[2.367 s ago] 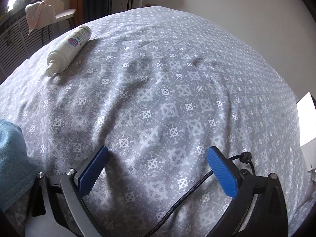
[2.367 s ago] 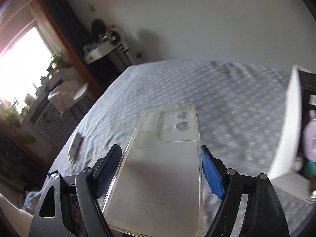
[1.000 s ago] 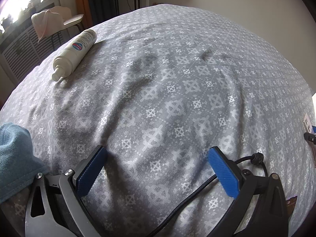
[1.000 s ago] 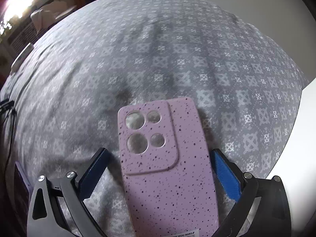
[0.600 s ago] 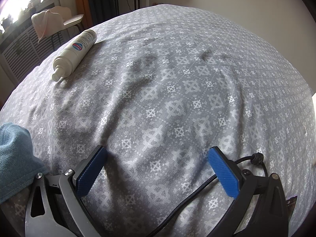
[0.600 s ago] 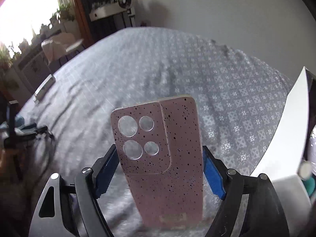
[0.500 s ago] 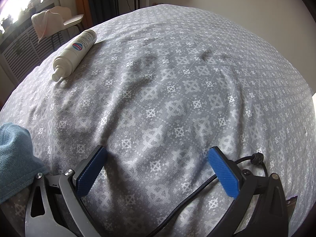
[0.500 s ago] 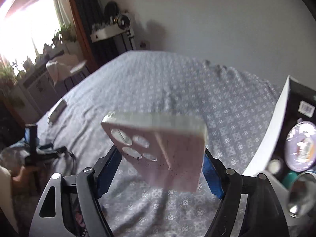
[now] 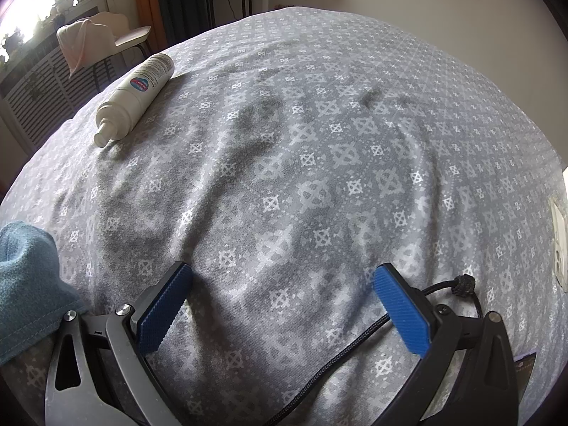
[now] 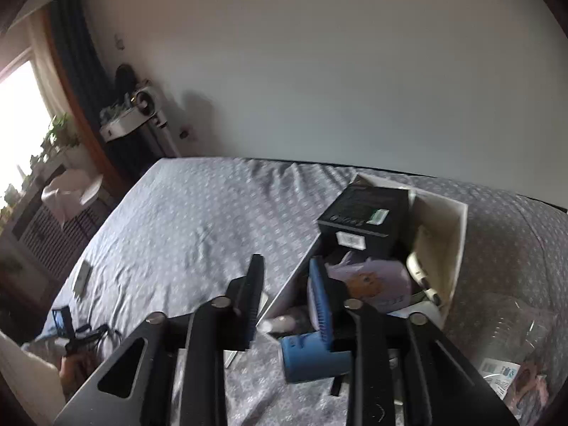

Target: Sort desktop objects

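Note:
My right gripper (image 10: 285, 266) hangs high over the bed, above the near wall of a white box (image 10: 443, 234). Its jaws are closing, and I see nothing between them. The pink speckled phone case is not in the right wrist view. A pale flat thing with round holes (image 9: 559, 245) shows at the right edge of the left wrist view; I cannot tell whether it is the case. My left gripper (image 9: 284, 273) stands open just above the grey patterned bedspread (image 9: 301, 142), holding nothing. A white bottle (image 9: 135, 96) lies on its side far to its left.
The white box holds a black carton (image 10: 365, 216) and a lilac pouch (image 10: 372, 277). A blue object (image 10: 309, 355) lies beside the box, a clear plastic bag (image 10: 514, 326) to its right. A black cable (image 9: 355, 340) runs under my left gripper, with blue cloth (image 9: 25, 277) to its left.
My right gripper rose and swung toward the white box. The pink speckled case that stood between its jaws is gone from them, and the jaws are narrower. The left gripper stayed still.

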Available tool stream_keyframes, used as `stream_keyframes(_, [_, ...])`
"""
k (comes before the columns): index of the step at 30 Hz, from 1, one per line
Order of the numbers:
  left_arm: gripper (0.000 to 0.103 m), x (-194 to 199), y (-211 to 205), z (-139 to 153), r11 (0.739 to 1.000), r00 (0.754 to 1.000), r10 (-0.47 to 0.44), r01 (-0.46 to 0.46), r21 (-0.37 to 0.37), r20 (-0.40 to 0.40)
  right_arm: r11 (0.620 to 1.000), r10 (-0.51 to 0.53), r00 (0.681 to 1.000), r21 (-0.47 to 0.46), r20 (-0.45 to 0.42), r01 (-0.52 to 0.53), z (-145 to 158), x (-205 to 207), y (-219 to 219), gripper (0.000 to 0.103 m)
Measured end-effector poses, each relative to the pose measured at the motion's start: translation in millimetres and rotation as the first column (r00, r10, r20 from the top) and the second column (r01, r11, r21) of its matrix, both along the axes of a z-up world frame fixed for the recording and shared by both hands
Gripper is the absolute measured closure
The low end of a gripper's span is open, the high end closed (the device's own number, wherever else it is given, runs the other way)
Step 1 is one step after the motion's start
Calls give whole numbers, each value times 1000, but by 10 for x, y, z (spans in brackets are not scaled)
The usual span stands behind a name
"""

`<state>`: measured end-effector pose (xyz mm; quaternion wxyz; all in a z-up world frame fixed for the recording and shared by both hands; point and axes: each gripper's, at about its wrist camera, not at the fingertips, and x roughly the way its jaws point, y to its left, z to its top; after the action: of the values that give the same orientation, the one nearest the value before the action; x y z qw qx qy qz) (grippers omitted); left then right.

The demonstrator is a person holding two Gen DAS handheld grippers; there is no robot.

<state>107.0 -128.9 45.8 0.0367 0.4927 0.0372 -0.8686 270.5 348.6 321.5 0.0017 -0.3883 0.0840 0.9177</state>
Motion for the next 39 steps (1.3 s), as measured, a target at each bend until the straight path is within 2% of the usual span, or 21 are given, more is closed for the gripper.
stream_keyframes(1, [0,1,0,1,1000,1000,0,0,-1,0,999,31,999,32,10,-32,-96,9,-231,17])
stream_keyframes(2, [0,1,-2,1,1000,1000,0,0,-1,0,997,58,998,41,8,-58,-200,18,-402,8])
stream_keyframes(5, [0,1,-3,1,1000,1000,0,0,-2,1,983,185,982,-24,40,-184,-606,39,-1004,7])
stream_keyframes(7, [0,3,-11,6,1000,1000,0,0,0,1,977,213,967,-55,139,-207,-1027,-68,-1323,7])
stream_keyframes(10, [0,9,-6,7,1000,1000,-1,1,2,1,995,94,958,-50,270,-84,-1645,-268,-1502,7])
stream_keyframes(13, [0,0,-17,-1,1000,1000,-4,4,3,-1,999,-51,947,3,317,53,-2010,-487,-1397,7])
stream_keyframes(17, [0,3,-18,-8,1000,1000,-4,4,2,-4,991,-132,937,40,323,125,-2193,-810,-1321,7])
stream_keyframes(20, [0,4,-20,-10,1000,1000,-5,5,5,-5,983,-183,914,83,363,164,-2398,-1052,-1334,6])
stream_keyframes(23, [0,14,-19,-11,1000,1000,-7,7,6,-7,972,-227,921,129,315,196,-2435,-1137,-1389,0])
stream_keyframes(26, [0,18,-16,-14,1000,1000,-7,7,7,-9,962,-268,916,138,298,237,-2455,-1148,-1378,0])
stream_keyframes(36, [0,10,-3,-21,1000,1000,-7,7,5,-12,968,-237,927,146,291,202,-2453,-1132,-1371,0])
stream_keyframes(37, [0,10,-3,-22,1000,1000,-7,7,5,-12,970,-233,929,143,289,199,-2449,-1125,-1364,3])
stream_keyframes(39, [0,11,-3,-21,1000,1000,-6,6,4,-12,971,-227,935,143,271,194,-2433,-1122,-1346,17])
